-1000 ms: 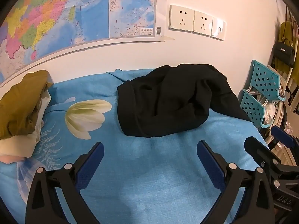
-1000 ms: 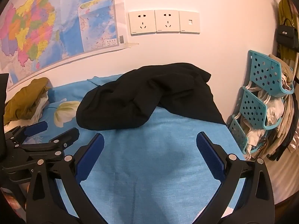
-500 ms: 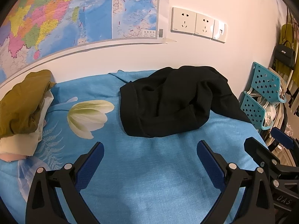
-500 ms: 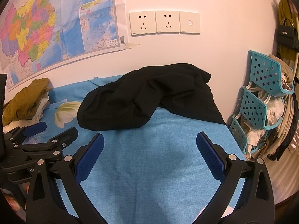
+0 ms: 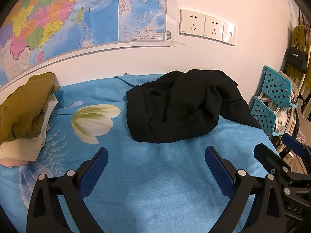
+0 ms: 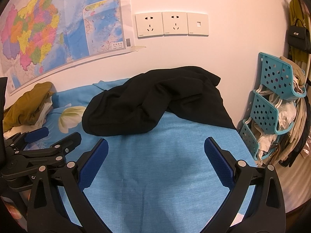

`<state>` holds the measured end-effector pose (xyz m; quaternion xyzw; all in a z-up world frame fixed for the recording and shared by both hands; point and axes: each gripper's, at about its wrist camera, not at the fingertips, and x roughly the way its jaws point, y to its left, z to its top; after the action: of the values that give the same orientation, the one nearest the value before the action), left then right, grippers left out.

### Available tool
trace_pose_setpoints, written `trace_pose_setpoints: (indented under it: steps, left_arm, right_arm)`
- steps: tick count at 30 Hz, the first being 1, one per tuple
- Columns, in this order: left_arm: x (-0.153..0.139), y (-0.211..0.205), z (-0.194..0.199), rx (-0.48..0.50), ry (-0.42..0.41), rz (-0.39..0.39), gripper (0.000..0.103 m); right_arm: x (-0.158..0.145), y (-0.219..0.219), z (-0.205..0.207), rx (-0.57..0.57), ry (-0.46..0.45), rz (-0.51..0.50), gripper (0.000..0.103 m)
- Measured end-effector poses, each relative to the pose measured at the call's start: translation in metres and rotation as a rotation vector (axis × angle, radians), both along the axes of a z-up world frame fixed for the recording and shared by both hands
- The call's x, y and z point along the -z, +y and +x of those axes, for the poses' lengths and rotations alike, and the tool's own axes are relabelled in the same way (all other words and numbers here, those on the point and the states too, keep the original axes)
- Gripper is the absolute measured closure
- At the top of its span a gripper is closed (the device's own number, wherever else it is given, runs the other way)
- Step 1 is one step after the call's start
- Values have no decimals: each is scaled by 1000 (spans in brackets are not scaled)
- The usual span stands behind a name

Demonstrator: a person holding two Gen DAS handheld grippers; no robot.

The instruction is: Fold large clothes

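Observation:
A crumpled black garment point(image 5: 178, 106) point(image 6: 155, 101) lies bunched on the blue bedsheet point(image 5: 155, 184) near the wall, its right part hanging off the bed's right edge. My left gripper point(image 5: 155, 153) hovers open above the sheet, a short way in front of the garment, nothing between its blue pads. My right gripper point(image 6: 155, 144) is open too, just in front of the garment's near edge. In the right wrist view the left gripper point(image 6: 52, 138) shows at lower left; in the left wrist view the right gripper point(image 5: 276, 145) shows at lower right.
An olive and white clothes pile point(image 5: 23, 112) point(image 6: 27, 106) sits at the bed's left. A teal perforated rack point(image 6: 272, 104) point(image 5: 272, 101) stuffed with bags stands right of the bed. A wall map point(image 5: 77, 19) and sockets point(image 6: 171, 24) hang behind. A black handbag point(image 6: 298, 36) hangs at right.
Both views have shifted slightly: the garment sits a little lower in both views and further right. Both grippers stay open and hold nothing.

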<state>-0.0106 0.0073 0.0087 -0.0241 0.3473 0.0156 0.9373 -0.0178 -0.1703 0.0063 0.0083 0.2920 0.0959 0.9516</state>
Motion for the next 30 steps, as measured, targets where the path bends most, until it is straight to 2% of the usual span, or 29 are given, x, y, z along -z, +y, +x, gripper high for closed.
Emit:
trace_pose_setpoints:
  steps: [30]
  left_arm:
    - [2,3,1,-18,6,-9,7]
  right_arm:
    - [-1,4,3,-10,0,7,6]
